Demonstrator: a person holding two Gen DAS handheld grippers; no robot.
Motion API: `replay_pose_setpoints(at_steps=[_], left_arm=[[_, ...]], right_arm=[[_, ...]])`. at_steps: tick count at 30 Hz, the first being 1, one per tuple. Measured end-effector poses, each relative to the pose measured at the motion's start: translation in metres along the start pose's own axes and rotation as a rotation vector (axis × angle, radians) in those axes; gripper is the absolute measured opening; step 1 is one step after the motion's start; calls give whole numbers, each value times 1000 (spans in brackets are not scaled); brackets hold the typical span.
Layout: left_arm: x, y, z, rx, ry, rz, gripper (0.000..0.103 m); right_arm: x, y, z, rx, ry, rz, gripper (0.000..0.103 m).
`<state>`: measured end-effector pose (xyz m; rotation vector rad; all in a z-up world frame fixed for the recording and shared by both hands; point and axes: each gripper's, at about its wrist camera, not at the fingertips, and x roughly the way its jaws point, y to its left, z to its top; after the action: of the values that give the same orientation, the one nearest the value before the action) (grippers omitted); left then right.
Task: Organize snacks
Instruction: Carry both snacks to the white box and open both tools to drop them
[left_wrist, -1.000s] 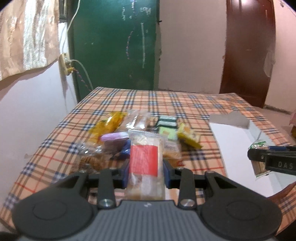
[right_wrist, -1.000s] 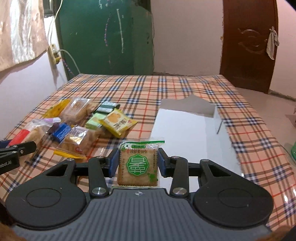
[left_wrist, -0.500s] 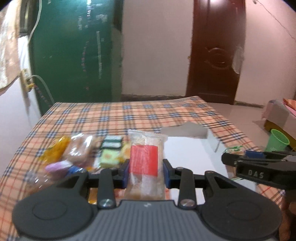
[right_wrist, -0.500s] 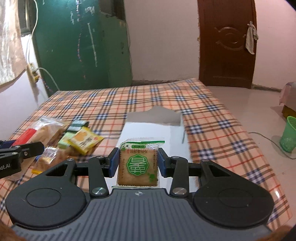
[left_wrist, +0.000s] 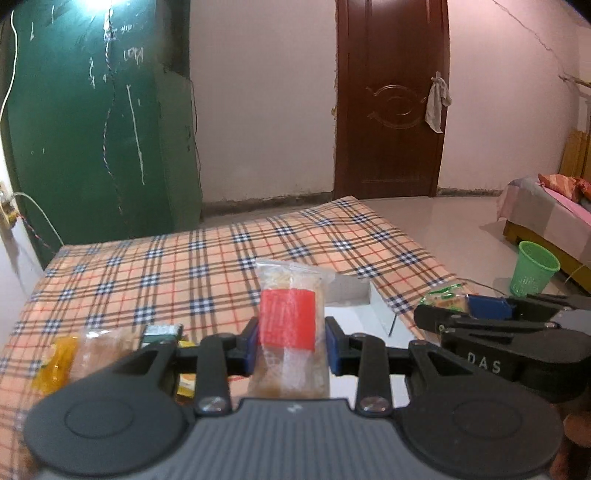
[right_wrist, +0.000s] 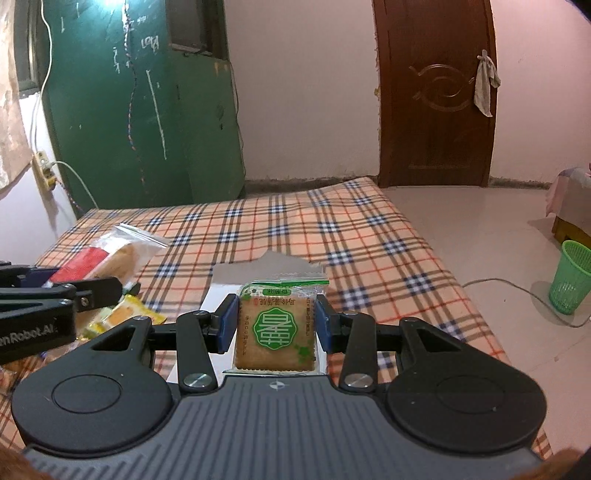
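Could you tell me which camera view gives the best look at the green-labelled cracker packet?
The right wrist view: the green-labelled cracker packet faces the camera, centred in the right tool, label readable. In the left wrist view only its top edge peeks past that tool, seen from the side.

White box (right_wrist: 225, 291) mostly hidden.
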<state>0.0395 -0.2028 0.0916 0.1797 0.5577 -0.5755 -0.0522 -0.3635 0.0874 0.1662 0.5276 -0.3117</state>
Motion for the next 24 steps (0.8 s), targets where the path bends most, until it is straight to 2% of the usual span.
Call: replay_pose_setpoints(at_steps=[16,24], left_arm=[[44,-11,4,-46,50,15,33],[68,-8,6,-64,71,13,33]], right_arm=[[41,-14,11,16,30,10,47],[75,-17,15,17,68,-5,47]])
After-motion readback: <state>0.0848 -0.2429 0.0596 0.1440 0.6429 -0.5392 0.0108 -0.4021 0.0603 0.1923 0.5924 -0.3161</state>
